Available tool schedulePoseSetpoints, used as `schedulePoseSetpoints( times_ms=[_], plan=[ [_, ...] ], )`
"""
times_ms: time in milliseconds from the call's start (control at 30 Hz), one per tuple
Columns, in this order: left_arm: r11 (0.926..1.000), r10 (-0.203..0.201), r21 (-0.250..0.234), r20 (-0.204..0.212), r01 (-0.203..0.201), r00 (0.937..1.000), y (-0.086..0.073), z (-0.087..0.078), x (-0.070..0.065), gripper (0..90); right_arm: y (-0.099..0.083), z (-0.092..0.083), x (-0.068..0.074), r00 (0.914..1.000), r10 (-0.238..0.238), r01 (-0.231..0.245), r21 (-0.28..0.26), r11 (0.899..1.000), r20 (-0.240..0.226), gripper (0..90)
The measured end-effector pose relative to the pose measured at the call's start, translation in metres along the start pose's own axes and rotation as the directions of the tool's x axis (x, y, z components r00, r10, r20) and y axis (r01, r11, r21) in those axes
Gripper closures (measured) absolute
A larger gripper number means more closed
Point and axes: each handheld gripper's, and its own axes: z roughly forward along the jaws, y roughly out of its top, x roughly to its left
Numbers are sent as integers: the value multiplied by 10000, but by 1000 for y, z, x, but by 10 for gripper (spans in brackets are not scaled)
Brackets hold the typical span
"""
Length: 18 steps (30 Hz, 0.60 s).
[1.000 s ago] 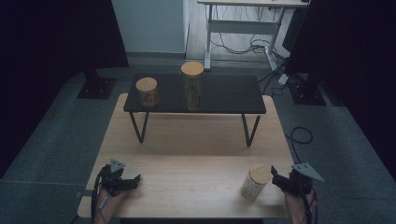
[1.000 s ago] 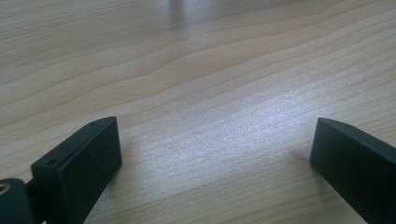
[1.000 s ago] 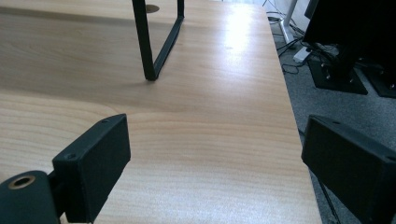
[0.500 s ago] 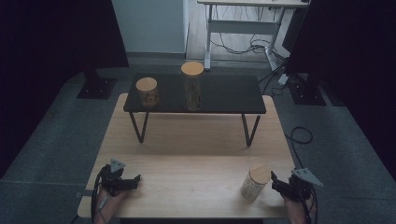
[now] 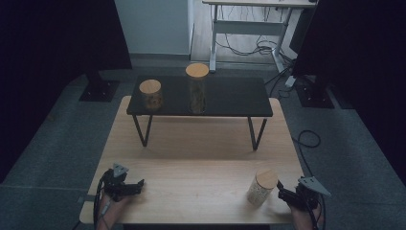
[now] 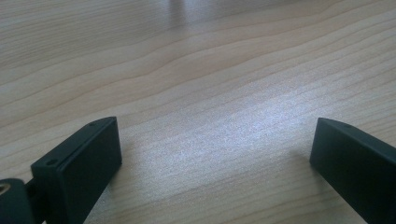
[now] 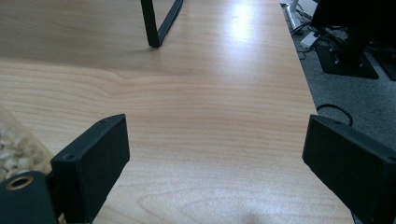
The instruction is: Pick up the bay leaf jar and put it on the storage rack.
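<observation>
Jaws on my right hand-held gripper [image 5: 282, 194] stand spread wide with bare wood between them; I see this plainly in the right gripper view, where both black jaws rise from the bottom corners and nothing sits in the gap. That right hand-held gripper rests low at the near right corner of the table [image 5: 201, 163], pointing left toward the jar. Its grey three-cornered plate sits on top, cable trailing off toward the floor.

Just beside its tips stands the short glass jar [image 5: 261, 188], upright on the table, wooden lid on, pale contents inside. From the high view I read a thin gap between jaw tips and jar wall, so not touching as far as I can tell. In the right gripper view the jar's lower wall and its pale pieces show at the left edge, outside the left jaw.

My left hand-held gripper [image 5: 139, 184] lies at the near left corner, well apart from the jar, aimed rightward across the table. Its jaws are spread too, only wood grain between them in the left gripper view.

Farther out, a black low shelf on hairpin legs [image 5: 230, 98] stands on the far half of the table. On it: a squat jar with wooden lid [image 5: 151, 94] toward the left, and a tall jar with wooden lid [image 5: 197, 88] near the middle, both upright, near each other but apart.
</observation>
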Motion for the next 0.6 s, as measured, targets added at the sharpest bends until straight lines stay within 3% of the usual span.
schedulePoseSetpoints(
  times_ms=[600],
  plan=[
    [10000, -6, 5, -5, 6, 10000, 0, 0, 0, 17, -10, -1, 3, 9999, 72, -71, 54, 10000, -115, 64]
  ],
)
